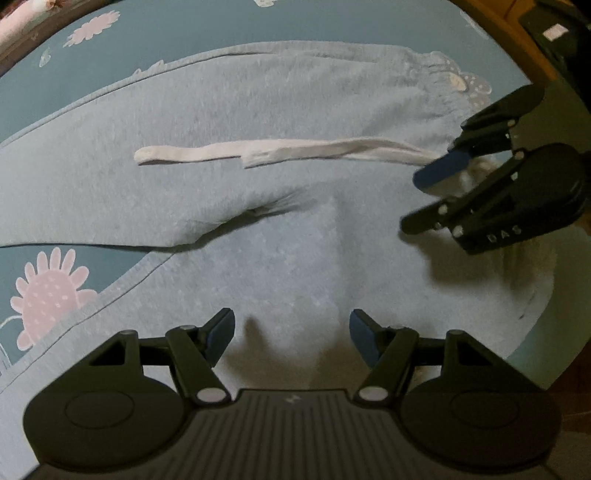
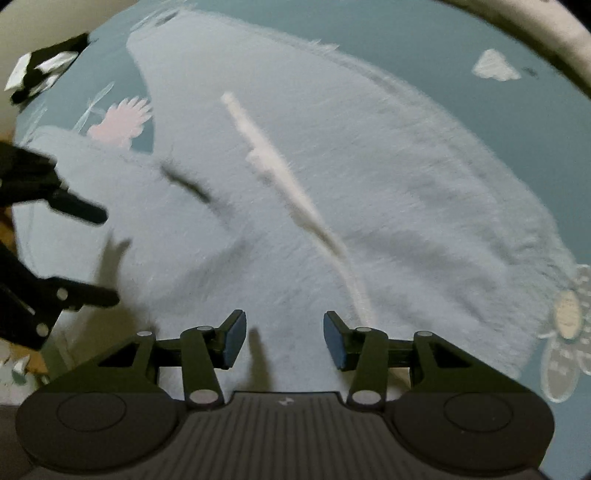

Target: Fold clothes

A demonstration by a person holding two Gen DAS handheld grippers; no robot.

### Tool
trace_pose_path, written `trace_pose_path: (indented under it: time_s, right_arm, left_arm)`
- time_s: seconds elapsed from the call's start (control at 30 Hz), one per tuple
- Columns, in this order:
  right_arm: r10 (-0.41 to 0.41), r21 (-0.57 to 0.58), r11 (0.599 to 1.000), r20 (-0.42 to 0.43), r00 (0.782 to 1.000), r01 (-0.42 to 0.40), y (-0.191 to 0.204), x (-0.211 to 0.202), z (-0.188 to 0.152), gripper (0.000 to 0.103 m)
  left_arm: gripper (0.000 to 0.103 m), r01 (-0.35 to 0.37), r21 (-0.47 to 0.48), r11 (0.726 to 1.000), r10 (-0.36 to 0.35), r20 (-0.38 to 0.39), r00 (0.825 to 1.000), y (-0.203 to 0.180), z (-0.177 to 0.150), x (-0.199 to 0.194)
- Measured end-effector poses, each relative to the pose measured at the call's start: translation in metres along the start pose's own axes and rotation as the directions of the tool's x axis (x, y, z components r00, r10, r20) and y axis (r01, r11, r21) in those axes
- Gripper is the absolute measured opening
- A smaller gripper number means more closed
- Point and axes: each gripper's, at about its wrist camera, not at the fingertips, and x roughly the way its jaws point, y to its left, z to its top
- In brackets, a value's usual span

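Left wrist view.
- Grey sweatpants [image 1: 295,110]: spread flat on the blue flowered bedsheet [image 1: 48,258], waistband end toward the lower right, legs running away to the left; judged laid out ready for a first fold.
- White drawstring [image 1: 277,153]: loose on the sweatpants, lying lengthwise along the upper leg.
- Left gripper [image 1: 291,338]: over the sweatpants' near part, jaws wide, nothing between them; probably poised to pinch the fabric below.
- Right gripper [image 1: 424,199]: at the sweatpants' right end, at the drawstring's root; jaws parted, no cloth seen pinched.
- Crease [image 1: 240,219]: dark pucker at the crotch, between the two legs.
- Room: bare bedsheet beyond the sweatpants' far edge; wooden edge [image 1: 491,29] past the upper right corner.

Right wrist view (blurred).
- Right gripper [image 2: 284,339]: above the sweatpants' [image 2: 369,184] waistband end, jaws half apart and empty.
- Drawstring [image 2: 280,173]: runs away from the right gripper across the sweatpants.
- Left gripper [image 2: 107,254]: at the sweatpants' left edge, fingers spread.
- Room: open bedsheet [image 2: 443,44] beyond the sweatpants' far and right edges.
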Motion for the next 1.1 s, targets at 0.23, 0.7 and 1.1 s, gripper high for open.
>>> trace_pose_path:
  time_s: [0.23,0.7,1.1]
  right_arm:
    - [0.025,-0.010,1.000,-0.052,0.998,-0.026,-0.008,0.012,-0.008,0.060]
    - [-0.002,0.090,0.996,-0.075,0.997,0.009,0.008,0.024,-0.002,0.090]
    - [-0.127,0.149,0.975,-0.235,0.964,0.165,0.029,0.027,0.035,0.091]
  left_arm:
    - [0.069,-0.038,-0.086,0.996,0.040,0.025,0.999,0.022,-0.024,0.018]
    - [0.072,0.041,-0.180,0.983,-0.032,0.050,0.998,0.087,-0.086,0.001]
    - [0.072,-0.085,-0.431,0.898,0.134,0.085,0.987,0.227,-0.158,-0.022]
